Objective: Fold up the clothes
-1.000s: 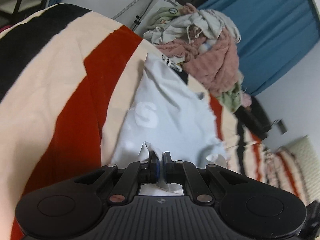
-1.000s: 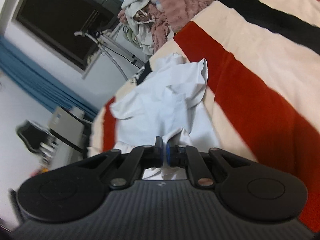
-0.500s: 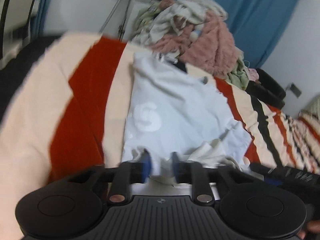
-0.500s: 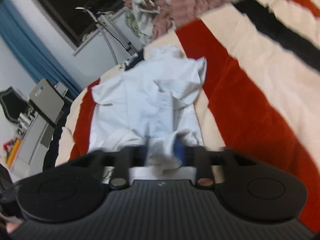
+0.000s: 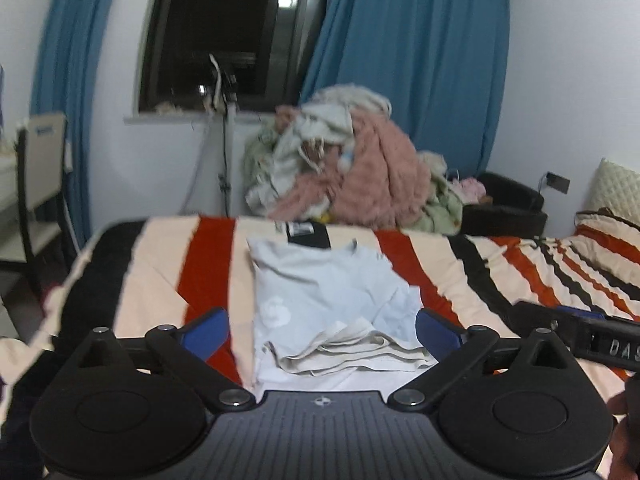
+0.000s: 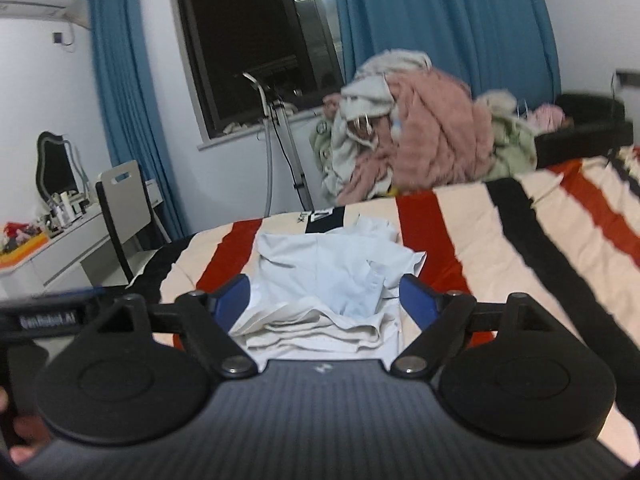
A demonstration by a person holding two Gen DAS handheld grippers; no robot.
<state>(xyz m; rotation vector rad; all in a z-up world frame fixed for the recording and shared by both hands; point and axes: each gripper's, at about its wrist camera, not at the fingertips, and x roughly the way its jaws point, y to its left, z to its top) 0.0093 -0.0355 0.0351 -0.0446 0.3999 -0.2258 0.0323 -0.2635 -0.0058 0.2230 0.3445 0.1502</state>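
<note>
A pale blue-white shirt [image 5: 320, 300] lies partly folded and rumpled on the striped bedspread [image 5: 168, 264], with a white letter print near its left side. It also shows in the right wrist view [image 6: 328, 276]. My left gripper [image 5: 322, 330] is open, raised just above the shirt's near edge, holding nothing. My right gripper [image 6: 326, 298] is open too, over the same near edge, empty. The right gripper's body [image 5: 580, 332] shows at the right of the left wrist view.
A heap of pink, white and green clothes [image 5: 344, 168] is piled beyond the bed's far end [image 6: 408, 136]. A dark folded garment with a label [image 5: 307, 234] lies behind the shirt. A chair and desk [image 6: 120, 216] stand at the left. Blue curtains flank a dark window.
Both grippers were shut on the shirt's near edge one second ago. They have opened, let the cloth drop, and lifted back and levelled out.
</note>
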